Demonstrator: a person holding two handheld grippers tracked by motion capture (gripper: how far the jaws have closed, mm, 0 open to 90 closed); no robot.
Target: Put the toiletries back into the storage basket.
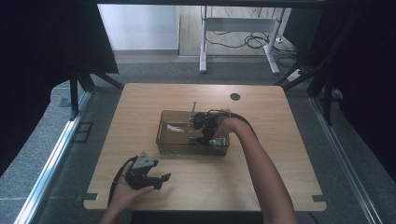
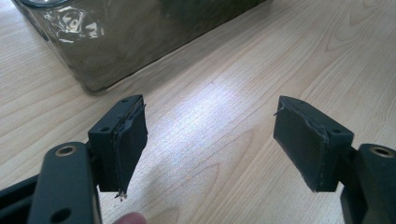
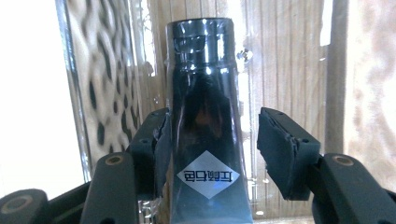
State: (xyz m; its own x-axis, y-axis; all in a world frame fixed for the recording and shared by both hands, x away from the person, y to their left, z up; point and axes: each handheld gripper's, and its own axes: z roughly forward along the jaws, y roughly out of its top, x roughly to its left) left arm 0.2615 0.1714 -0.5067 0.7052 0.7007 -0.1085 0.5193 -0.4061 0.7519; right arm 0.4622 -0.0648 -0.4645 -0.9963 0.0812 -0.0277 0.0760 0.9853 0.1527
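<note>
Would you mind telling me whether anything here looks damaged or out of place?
The black pad lining on the left gripper fingers is frayed and peeling at the edges. Otherwise the tube and clear bin look fine.

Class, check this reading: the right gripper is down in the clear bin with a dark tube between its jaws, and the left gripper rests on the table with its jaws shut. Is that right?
Not quite. The left gripper has its jaws open, with bare table between them, as the left gripper view shows. The rest holds: the right gripper is in the clear bin with the dark tube between its jaws.
</note>
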